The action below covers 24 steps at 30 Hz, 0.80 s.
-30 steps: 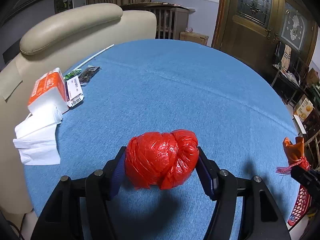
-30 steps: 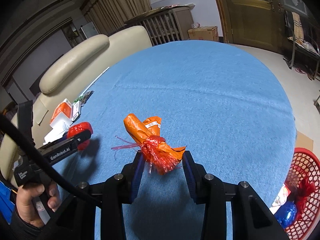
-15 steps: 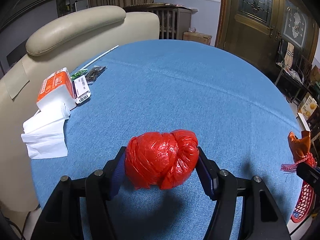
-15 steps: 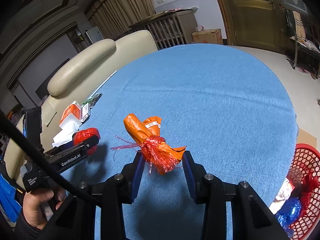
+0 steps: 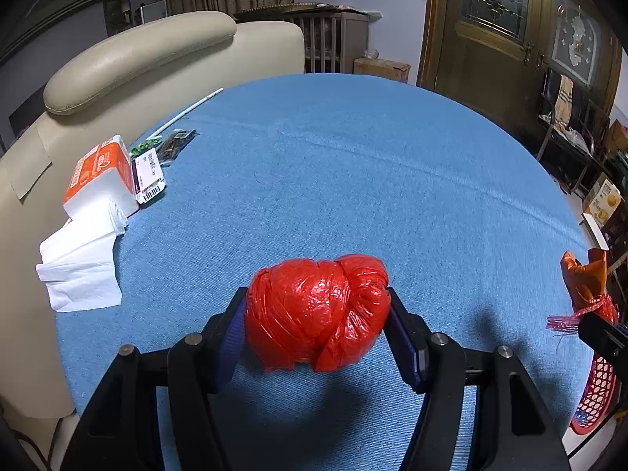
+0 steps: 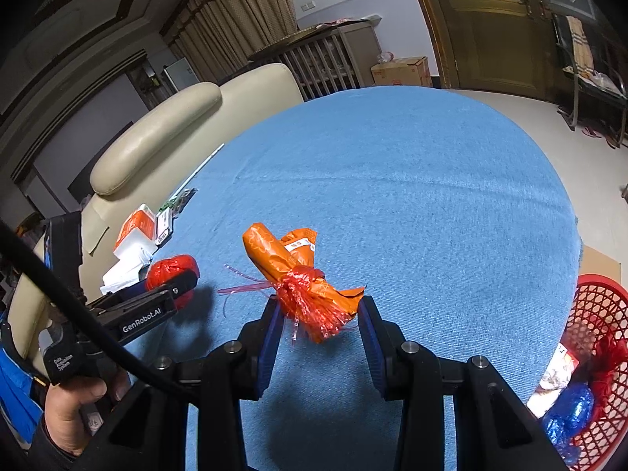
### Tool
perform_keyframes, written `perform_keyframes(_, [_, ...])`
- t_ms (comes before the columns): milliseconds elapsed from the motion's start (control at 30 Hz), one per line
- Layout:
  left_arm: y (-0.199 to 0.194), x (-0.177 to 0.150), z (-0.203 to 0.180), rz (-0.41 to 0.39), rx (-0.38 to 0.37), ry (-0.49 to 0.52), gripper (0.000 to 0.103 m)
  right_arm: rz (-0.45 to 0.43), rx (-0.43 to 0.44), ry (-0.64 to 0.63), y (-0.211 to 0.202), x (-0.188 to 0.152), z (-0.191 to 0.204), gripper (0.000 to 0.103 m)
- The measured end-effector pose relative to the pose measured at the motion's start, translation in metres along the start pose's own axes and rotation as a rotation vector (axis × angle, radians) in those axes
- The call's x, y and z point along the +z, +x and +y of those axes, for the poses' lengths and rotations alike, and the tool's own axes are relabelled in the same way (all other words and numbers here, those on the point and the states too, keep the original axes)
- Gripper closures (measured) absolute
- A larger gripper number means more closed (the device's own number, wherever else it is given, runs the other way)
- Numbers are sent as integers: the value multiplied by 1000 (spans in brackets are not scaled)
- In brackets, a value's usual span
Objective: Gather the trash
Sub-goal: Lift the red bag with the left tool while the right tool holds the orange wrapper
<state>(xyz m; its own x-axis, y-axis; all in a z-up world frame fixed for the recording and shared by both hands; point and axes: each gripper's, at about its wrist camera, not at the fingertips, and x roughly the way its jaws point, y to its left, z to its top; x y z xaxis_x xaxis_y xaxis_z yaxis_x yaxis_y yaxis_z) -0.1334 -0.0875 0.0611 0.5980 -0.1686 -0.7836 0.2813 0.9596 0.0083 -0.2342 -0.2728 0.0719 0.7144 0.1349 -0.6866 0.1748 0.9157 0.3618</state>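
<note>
Nearest, the left gripper (image 5: 318, 329) was clamped on a knotted red bag ball (image 5: 318, 310), soft, light and crinkly, best squeezed across its middle, above the blue table (image 5: 353, 165). The right gripper (image 6: 320, 314) pinched an orange wrapper bundle (image 6: 294, 263) at its red-string waist. Farther right, the red basket (image 6: 600, 294) held what seemed more trash.

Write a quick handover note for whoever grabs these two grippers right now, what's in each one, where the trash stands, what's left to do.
Left gripper: shut on red plastic bag ball, above the blue table.
Right gripper: shut on orange wrapper bundle, above the table.
Red basket: beside the table on the right, already holding some trash.
Left: drop both pieces into the basket.
Tissue pack and packets sit at the left edge.
</note>
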Motion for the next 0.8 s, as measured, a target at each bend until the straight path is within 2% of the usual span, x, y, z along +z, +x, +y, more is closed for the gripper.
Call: perform_keyframes(800, [-1, 0, -3, -18, -7, 12, 36, -39, 12, -35, -18, -2, 12, 61])
